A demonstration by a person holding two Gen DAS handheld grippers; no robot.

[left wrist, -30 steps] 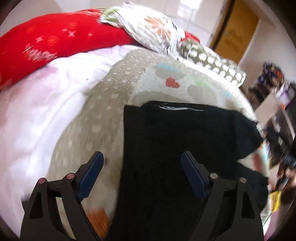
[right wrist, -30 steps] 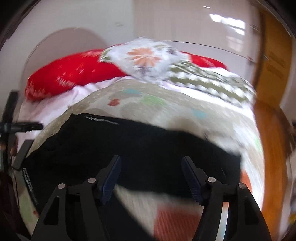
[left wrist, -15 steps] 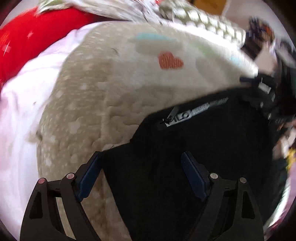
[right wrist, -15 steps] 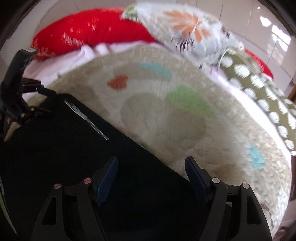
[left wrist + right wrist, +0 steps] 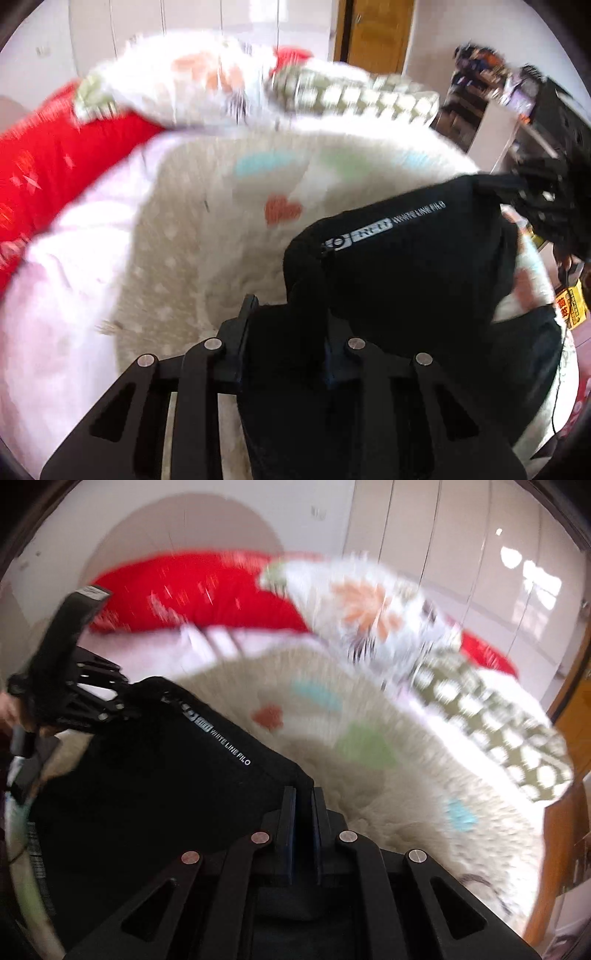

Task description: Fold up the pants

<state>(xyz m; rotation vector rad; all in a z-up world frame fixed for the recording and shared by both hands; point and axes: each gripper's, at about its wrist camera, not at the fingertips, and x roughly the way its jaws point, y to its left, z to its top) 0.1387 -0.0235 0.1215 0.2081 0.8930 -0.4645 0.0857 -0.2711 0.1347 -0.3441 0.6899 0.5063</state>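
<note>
We have the black pants (image 5: 406, 266) pinched in both grippers, lifted off the cream quilt (image 5: 207, 229) on the bed. Our left gripper (image 5: 286, 325) has its fingers nearly closed on a bunched fold at the near left edge of the fabric. Our right gripper (image 5: 303, 812) has its fingers pressed together on the opposite corner. Red pillows (image 5: 192, 594) and a floral one (image 5: 362, 605) lie at the far end.

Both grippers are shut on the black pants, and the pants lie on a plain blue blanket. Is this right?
Not quite. Both the left gripper and right gripper are shut on the black pants, but the blanket is cream with coloured hearts, as the right wrist view shows.
</note>
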